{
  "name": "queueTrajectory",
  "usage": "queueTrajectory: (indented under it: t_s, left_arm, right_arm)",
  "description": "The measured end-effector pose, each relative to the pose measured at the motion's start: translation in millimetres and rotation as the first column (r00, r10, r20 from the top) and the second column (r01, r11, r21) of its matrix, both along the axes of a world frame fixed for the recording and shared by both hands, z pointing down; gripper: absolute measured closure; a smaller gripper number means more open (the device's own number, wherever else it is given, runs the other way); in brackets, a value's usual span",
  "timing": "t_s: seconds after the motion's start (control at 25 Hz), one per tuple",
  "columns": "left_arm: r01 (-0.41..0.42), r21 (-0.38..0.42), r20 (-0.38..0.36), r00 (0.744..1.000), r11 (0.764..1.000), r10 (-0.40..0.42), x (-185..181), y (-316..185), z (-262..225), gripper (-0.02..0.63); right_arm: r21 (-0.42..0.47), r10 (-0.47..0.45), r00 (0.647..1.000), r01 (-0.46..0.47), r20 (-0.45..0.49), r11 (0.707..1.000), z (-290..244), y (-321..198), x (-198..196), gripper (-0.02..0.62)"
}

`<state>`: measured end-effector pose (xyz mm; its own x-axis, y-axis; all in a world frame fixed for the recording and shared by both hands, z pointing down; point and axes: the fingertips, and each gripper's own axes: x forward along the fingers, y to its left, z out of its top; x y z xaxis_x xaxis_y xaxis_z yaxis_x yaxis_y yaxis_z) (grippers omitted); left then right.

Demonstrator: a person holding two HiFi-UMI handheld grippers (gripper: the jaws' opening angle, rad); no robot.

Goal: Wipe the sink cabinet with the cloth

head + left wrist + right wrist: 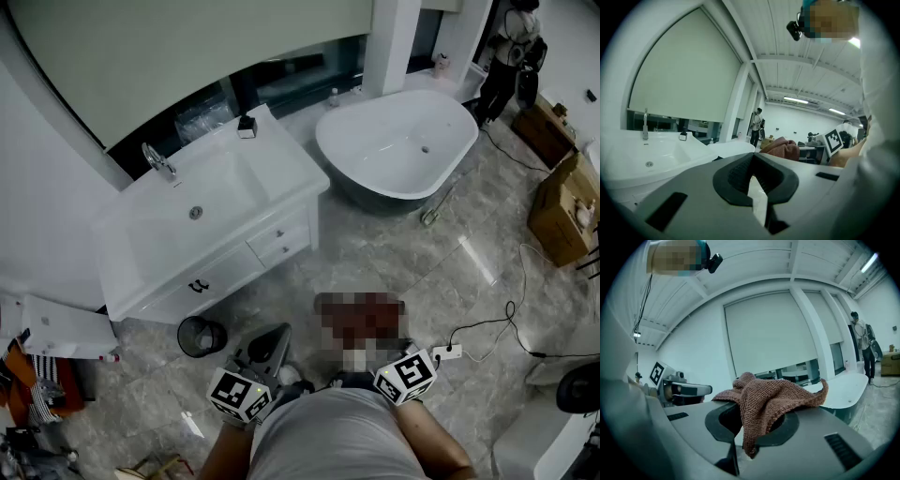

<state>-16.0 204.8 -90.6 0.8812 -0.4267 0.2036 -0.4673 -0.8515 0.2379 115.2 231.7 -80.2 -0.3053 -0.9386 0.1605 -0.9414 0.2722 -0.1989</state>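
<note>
The white sink cabinet (216, 239) stands at the upper left of the head view, with a chrome tap (159, 164) and drawers on its front. It also shows at the left of the left gripper view, the sink cabinet (642, 161) lying ahead of the jaws. A brown-red cloth (771, 399) hangs from my right gripper (749, 437), whose jaws are shut on it. In the head view the cloth (361, 321) sits under a mosaic patch. My left gripper (270, 343) is shut and holds nothing. Both grippers are close to my body, well short of the cabinet.
A white freestanding bathtub (398, 141) stands right of the cabinet. A black round bin (201, 336) sits on the marble floor by the cabinet's near corner. A power strip (447, 352) with cable lies to my right. Cardboard boxes (562, 202) and a standing person (506, 56) are at the far right.
</note>
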Motion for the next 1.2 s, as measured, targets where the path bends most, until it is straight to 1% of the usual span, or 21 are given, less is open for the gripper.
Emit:
queueTrajectory:
  t_s: [0.36,0.48,0.64,0.76,0.92,1.08,1.2]
  left_arm:
    - [0.013,-0.018,0.021,1.0,1.0,-0.013,23.8,6.5,5.0,0.597]
    - [0.025,-0.015,0.035,0.999,1.0,-0.024,33.7,8.1,6.4,0.597]
    - [0.08,-0.006,0.08,0.994,0.997,-0.08,45.3,9.9,16.3,0.597]
    - [0.134,-0.011,0.119,0.984,0.991,-0.132,51.9,11.9,26.7,0.596]
    - [0.201,-0.028,0.157,0.968,0.979,-0.194,46.8,9.0,37.0,0.595]
    - [0.257,-0.058,0.162,0.956,0.965,-0.244,26.0,-12.3,47.1,0.595]
    - [0.275,-0.071,0.157,0.952,0.959,-0.261,15.0,-32.6,52.5,0.595]
  right_arm:
    - [0.004,-0.037,0.999,0.037,0.002,0.999,-1.7,1.1,19.9,0.537]
    - [-0.002,-0.041,0.999,0.041,0.026,0.999,-0.5,1.5,31.7,0.537]
    - [-0.013,-0.042,0.997,0.043,0.07,0.999,5.8,3.6,53.3,0.537]
    - [-0.032,-0.041,0.995,0.044,0.092,0.999,11.4,0.1,69.2,0.537]
    - [-0.047,-0.066,0.992,0.071,0.104,0.996,16.0,-10.1,75.1,0.537]
    - [-0.076,-0.093,0.99,0.101,0.104,0.992,28.5,-29.4,65.0,0.537]
    - [-0.1,-0.096,0.99,0.106,0.1,0.989,36.2,-48.0,57.8,0.537]
